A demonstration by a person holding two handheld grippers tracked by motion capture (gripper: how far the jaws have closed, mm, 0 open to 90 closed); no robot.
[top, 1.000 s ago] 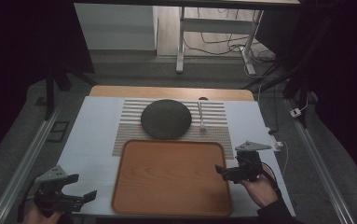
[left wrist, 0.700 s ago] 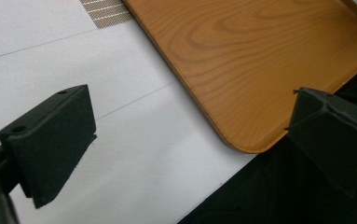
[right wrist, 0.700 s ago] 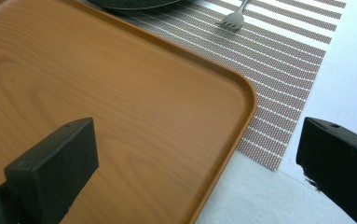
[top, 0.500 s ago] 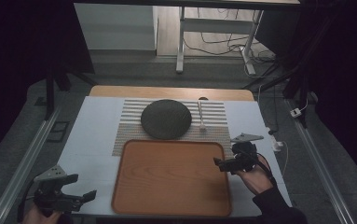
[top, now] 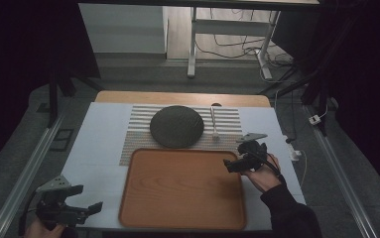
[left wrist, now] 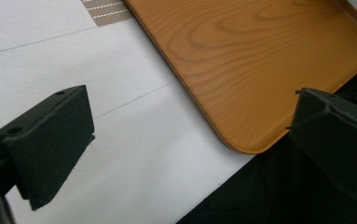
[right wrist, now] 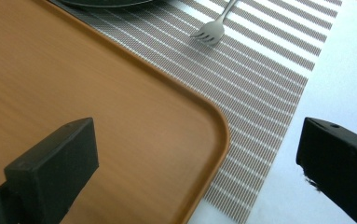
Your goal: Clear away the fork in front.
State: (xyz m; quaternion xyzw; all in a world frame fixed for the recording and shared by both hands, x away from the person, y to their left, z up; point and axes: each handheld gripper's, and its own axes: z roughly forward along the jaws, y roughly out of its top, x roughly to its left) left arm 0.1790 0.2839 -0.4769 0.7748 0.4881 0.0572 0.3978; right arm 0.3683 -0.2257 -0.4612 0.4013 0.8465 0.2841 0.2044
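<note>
Right gripper (top: 233,165), jaws spread, at tray (top: 177,186) edge, frame right. Fork (right wrist: 212,29) upper centre: likely light, stiff, slippery; best pinched mid-handle.

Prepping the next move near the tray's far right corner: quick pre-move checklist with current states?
1. Right gripper open: ok, jaws wide apart in the right gripper view.
2. Right jaws empty: ok.
3. Tray bare: ok.
4. Fork reachable: ok, lies free on the striped mat, beside the dark plate.
5. Left gripper out of the way: ok, open at the near left table corner.
6. Which thing gets grasped next: cannot tell.
</note>
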